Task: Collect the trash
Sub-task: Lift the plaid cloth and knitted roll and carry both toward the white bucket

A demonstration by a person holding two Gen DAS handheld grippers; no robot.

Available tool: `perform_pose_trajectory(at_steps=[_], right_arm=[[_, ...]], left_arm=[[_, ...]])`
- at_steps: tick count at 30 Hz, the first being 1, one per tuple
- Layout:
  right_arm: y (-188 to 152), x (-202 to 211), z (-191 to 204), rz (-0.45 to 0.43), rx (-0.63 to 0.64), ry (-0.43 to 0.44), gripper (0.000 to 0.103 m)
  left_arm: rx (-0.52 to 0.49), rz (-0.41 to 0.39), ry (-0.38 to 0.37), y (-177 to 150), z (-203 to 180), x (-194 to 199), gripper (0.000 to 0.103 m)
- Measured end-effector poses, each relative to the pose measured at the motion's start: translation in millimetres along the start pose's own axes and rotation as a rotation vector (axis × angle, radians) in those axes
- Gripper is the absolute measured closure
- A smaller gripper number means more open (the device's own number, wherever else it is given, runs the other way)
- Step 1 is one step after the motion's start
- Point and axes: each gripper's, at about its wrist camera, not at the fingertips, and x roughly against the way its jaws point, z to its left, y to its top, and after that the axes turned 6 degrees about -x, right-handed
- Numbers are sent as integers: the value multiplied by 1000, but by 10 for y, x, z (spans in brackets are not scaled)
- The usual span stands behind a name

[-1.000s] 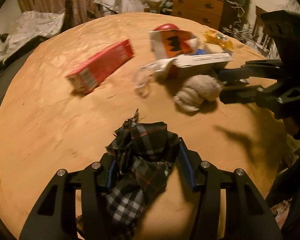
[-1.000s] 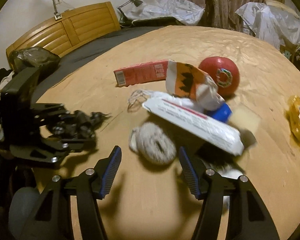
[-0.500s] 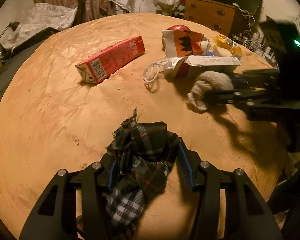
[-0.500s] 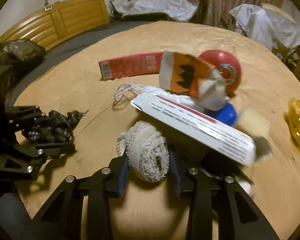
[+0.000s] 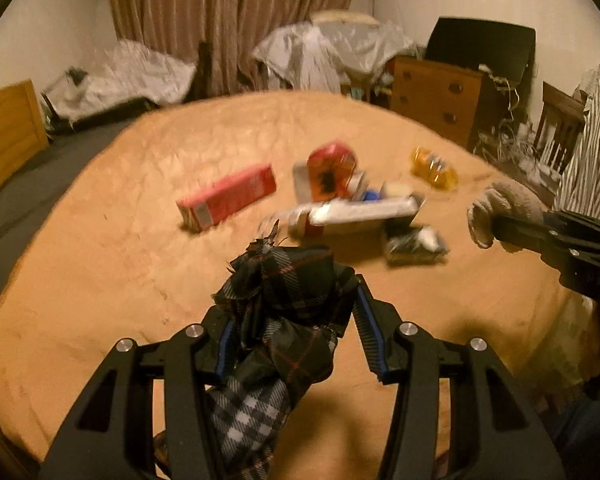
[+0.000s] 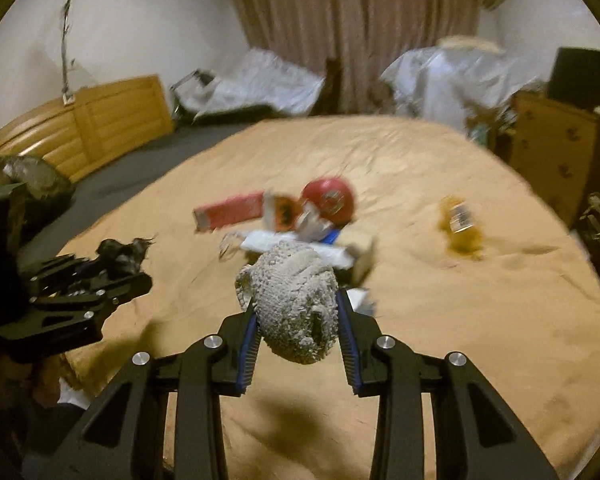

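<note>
The left gripper (image 5: 294, 320) is clenched on a plaid cloth (image 5: 284, 308), and the right gripper (image 6: 296, 320) grasps a knitted ball (image 6: 290, 300). Both are held above the bedspread (image 5: 100, 280), probably for carrying away; the red carton (image 5: 228, 196) lies ahead of them.

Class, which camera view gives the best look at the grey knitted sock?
The right wrist view: the grey knitted sock sits close and central, clamped in the right claw. The left wrist view shows only its blurred end near the edge.
</note>
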Motion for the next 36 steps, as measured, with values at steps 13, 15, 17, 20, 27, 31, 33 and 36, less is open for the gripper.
perform_pose_trajectory(at_steps=[13,15,17,20,27,31,33,36], right_arm=[[-7,1098,-37,-226,-32,-148,67],[-18,1187,-22,-244,-31,-158,67],[-33,1272,-6,-260,-32,-167,67],[-40,1356,-15,-266,-35,-168,67],[-33,1466,-20,-273,-33,-172,67],[-22,1460,-17,-271,-36,-170,67],[-19,1485,-21,-274,-34,-172,67],[-2,1498,-58,-276,-39,-177,67]], left_arm=[[54,-234,154,335,-758,866,55],[55,-257,164,355,-831,941,55],[54,-269,169,368,-893,979,55],[42,-269,162,369,-986,1014,55],[42,-277,158,410,-1027,1048,55],[42,-277,153,377,-948,1079,55],[40,-276,149,386,-955,1080,55],[36,-274,131,421,-998,1076,55]])
